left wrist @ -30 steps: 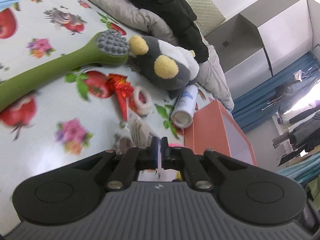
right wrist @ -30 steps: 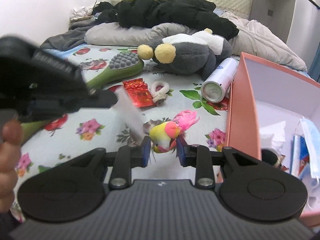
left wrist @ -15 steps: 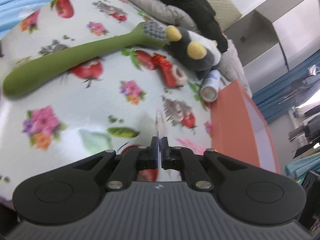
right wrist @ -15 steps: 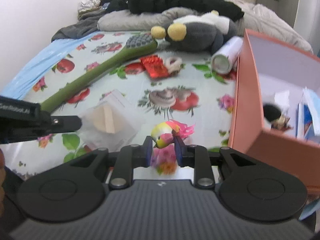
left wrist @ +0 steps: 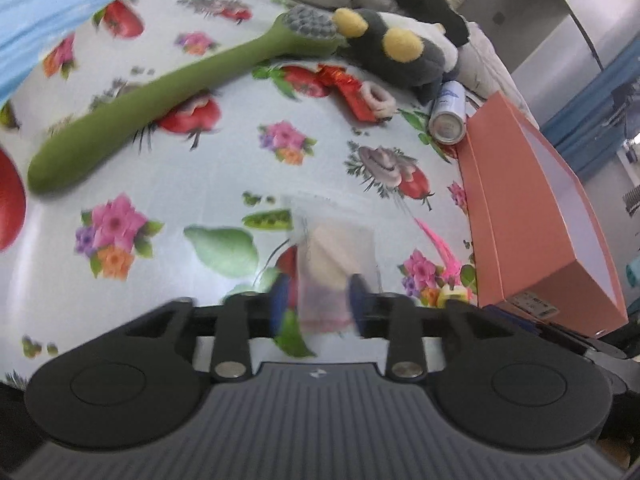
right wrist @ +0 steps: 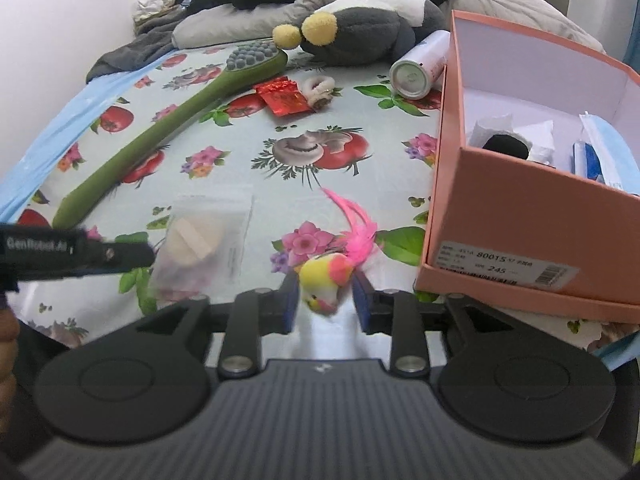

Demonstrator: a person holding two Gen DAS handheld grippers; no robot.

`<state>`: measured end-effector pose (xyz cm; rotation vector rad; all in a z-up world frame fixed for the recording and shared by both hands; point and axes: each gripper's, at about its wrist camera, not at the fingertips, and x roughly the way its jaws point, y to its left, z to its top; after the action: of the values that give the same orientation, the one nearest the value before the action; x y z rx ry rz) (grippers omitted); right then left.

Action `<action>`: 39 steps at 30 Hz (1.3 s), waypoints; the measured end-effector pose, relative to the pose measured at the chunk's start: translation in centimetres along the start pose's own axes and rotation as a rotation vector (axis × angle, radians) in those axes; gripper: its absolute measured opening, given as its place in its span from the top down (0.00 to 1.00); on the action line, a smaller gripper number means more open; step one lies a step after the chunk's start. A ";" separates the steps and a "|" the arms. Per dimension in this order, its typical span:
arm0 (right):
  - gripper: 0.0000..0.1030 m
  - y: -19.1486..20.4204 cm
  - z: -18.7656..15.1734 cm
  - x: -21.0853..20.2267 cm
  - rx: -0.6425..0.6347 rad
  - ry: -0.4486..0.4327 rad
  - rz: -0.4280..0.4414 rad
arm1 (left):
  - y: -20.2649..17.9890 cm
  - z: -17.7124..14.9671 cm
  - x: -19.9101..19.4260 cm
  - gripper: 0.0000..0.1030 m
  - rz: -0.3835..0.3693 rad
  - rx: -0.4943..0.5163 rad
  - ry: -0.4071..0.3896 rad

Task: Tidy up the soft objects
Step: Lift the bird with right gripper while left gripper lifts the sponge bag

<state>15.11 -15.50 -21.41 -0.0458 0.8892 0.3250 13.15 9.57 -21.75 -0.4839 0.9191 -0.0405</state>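
Observation:
A clear plastic bag with a beige sponge (left wrist: 334, 264) lies on the flowered sheet between the open jaws of my left gripper (left wrist: 316, 300); it also shows in the right wrist view (right wrist: 202, 240). A yellow-and-pink feathered toy bird (right wrist: 326, 276) rests on the sheet between the parted jaws of my right gripper (right wrist: 324, 300), its pink feather (left wrist: 434, 244) trailing away. A grey plush with yellow ears (right wrist: 360, 34) lies at the far end of the bed.
An open salmon shoebox (right wrist: 516, 216) holding small items stands at the right. A long green brush (right wrist: 160, 136), a red foil packet (right wrist: 282, 98), a white scrunchie (right wrist: 320, 88) and a spray can (right wrist: 418, 68) lie on the sheet. Pillows and dark clothes are piled behind.
Both grippers pulled back toward the bed's near edge. The left jaws opened and let the sponge bag down on the sheet. The right jaws widened around the toy bird, now resting on the sheet.

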 end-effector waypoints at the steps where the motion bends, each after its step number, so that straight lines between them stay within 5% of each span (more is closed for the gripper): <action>1: 0.54 0.0 0.0 0.0 0.001 -0.001 0.007 | -0.4 0.2 0.1 0.56 0.003 0.020 -0.002; 8: 0.54 0.2 -0.1 1.0 -0.018 -0.018 0.007 | -2.6 1.0 1.9 0.36 0.036 0.083 0.012; 18: 0.67 -0.3 -0.5 2.6 -0.054 -0.004 -0.013 | -4.6 1.4 4.9 0.27 0.088 0.136 0.021; 28: 0.67 -0.5 -0.6 2.8 -0.054 -0.004 -0.010 | -6.6 0.7 6.9 0.28 0.179 0.264 0.028; 33: 0.67 -0.5 -0.3 2.9 -0.057 -0.001 -0.012 | -7.1 0.4 6.9 0.46 0.197 0.300 0.017; 39: 0.67 -0.5 -0.5 2.9 -0.061 -0.005 -0.018 | -7.2 -0.1 6.5 0.53 0.189 0.307 -0.003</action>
<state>16.53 -15.32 -24.01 -0.1088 0.8738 0.3356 18.31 1.53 -23.70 -0.1117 0.9331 -0.0086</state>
